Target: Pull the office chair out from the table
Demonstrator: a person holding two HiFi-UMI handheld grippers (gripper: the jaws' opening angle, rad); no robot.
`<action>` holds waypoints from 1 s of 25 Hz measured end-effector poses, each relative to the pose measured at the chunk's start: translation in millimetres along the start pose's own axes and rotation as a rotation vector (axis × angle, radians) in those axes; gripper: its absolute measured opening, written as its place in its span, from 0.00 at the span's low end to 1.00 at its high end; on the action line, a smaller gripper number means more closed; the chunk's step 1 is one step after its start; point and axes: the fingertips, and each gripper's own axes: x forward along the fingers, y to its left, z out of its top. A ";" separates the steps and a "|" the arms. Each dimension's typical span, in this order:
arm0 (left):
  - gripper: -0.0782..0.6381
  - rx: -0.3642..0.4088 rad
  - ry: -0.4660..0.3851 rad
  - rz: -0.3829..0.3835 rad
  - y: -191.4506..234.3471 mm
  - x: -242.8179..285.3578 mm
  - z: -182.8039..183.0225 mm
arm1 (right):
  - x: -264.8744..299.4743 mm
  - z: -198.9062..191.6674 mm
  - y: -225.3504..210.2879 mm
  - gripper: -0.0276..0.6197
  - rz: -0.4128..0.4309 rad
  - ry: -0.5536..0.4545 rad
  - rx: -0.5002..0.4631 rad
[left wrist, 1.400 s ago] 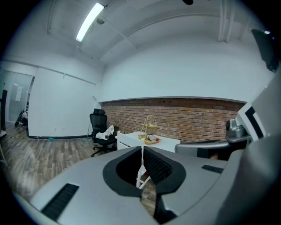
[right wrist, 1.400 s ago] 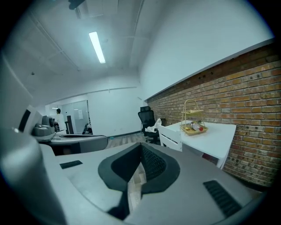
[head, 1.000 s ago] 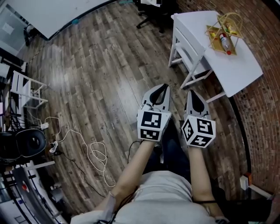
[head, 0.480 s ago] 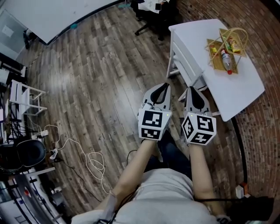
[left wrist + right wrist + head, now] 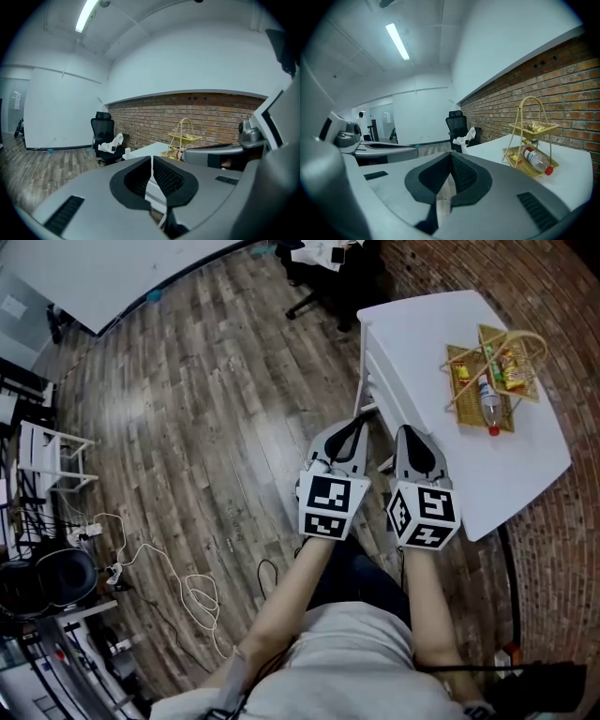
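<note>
A black office chair (image 5: 323, 263) with a white cloth on its seat stands at the far end of the white table (image 5: 422, 329). It also shows in the left gripper view as the chair (image 5: 103, 133) and in the right gripper view as the chair (image 5: 457, 124), still far off. My left gripper (image 5: 352, 426) and right gripper (image 5: 410, 431) are held side by side over the floor at the table's near corner, pointing toward the chair. The left gripper (image 5: 152, 159) is shut with nothing in it. The right gripper (image 5: 450, 155) is also shut and holds nothing.
A yellow wire basket (image 5: 492, 367) with a bottle and snacks stands on the table by the brick wall (image 5: 562, 296). White cables (image 5: 202, 582) lie on the wood floor at the left, near a white rack (image 5: 47, 451) and a black round device (image 5: 42, 573).
Both grippers have moved forward along the floor together. The table and chair have come nearer and lie lower in the head view. Both jaws stayed shut.
</note>
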 end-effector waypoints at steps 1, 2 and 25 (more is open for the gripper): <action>0.14 0.001 0.002 0.001 1.7 6.0 1.2 | 6.0 0.4 -3.5 0.07 0.001 0.005 0.003; 0.14 0.001 0.005 0.002 3.4 11.3 2.3 | 11.6 0.7 -6.7 0.07 0.002 0.010 0.007; 0.14 0.001 0.064 -0.109 70.2 136.3 19.7 | 144.4 7.1 -55.9 0.07 -0.119 0.122 0.009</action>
